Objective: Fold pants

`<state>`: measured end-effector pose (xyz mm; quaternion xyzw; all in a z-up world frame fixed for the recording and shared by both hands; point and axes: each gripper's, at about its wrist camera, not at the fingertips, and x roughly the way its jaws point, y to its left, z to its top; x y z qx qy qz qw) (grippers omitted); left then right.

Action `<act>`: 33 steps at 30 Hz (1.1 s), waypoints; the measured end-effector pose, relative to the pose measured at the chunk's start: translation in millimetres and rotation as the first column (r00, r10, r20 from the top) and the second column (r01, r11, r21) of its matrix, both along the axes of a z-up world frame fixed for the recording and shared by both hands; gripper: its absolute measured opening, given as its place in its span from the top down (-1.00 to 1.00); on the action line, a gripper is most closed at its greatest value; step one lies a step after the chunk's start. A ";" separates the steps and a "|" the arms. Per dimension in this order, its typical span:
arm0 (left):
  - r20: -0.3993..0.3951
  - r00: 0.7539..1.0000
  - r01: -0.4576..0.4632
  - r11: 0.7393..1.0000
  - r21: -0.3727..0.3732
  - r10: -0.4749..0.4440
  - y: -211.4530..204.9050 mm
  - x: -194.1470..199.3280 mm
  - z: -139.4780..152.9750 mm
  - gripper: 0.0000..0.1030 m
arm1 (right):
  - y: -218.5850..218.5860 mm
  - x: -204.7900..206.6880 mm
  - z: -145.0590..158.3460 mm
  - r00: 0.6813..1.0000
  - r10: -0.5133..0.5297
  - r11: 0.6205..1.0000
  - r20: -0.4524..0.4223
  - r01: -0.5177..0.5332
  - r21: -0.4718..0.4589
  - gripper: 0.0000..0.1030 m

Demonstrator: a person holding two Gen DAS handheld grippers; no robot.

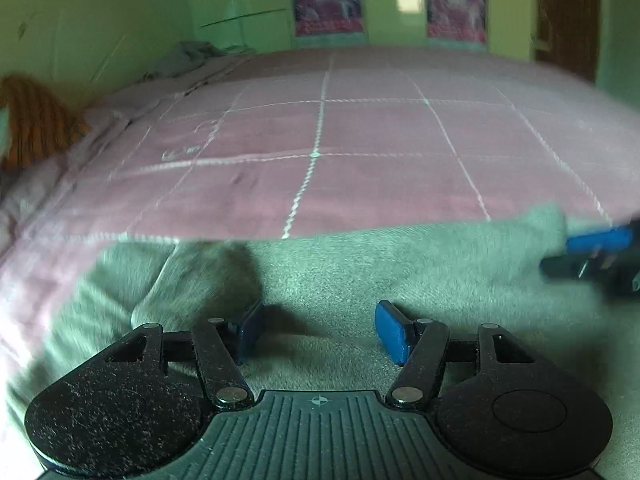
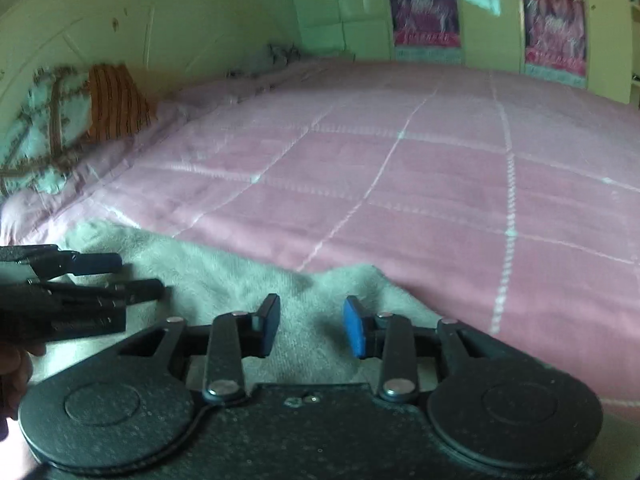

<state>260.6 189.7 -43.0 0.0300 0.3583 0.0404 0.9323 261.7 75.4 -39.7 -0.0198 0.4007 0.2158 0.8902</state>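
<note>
- Left wrist view: left gripper (image 1: 318,330) low over the pants (image 1: 400,280), jaws wide apart, nothing between the blue pads (image 1: 390,332)
- Pants: soft grey-green fleece, nubbly knit, spread along the near edge of the bed (image 1: 360,140); a rounded hump of bunched cloth (image 1: 208,280) just left of the left pad
- Right gripper (image 1: 592,256) at the right border, level with the far edge of the pants; jaw state not readable from here through the blur
- Bedspread pink, quilted in large squares by white stitched lines; orange striped pillow (image 1: 36,128) far left by the wall
- Right wrist view: right gripper (image 2: 312,326) over the pants' right end, jaws apart and empty, fleece visible in the gap
- Pants' far edge wavy against the pink cover, right corner ending just past the right pad (image 2: 354,330)
- Left gripper at the left border, fingers parted, lying over the fleece
- Patterned cushion (image 2: 44,128) beside the orange pillow near the wall
- Judged progress: early or between folds; cloth flat but rumpled at left, no neat stack visible, grasping and folding over left to do
</note>
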 end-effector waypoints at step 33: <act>0.032 0.965 0.262 0.965 -0.015 -0.262 -137.8 -27.1 26.5 -0.22 | -191.2 -66.5 14.0 0.961 -0.278 0.961 0.004 0.278 0.000 0.08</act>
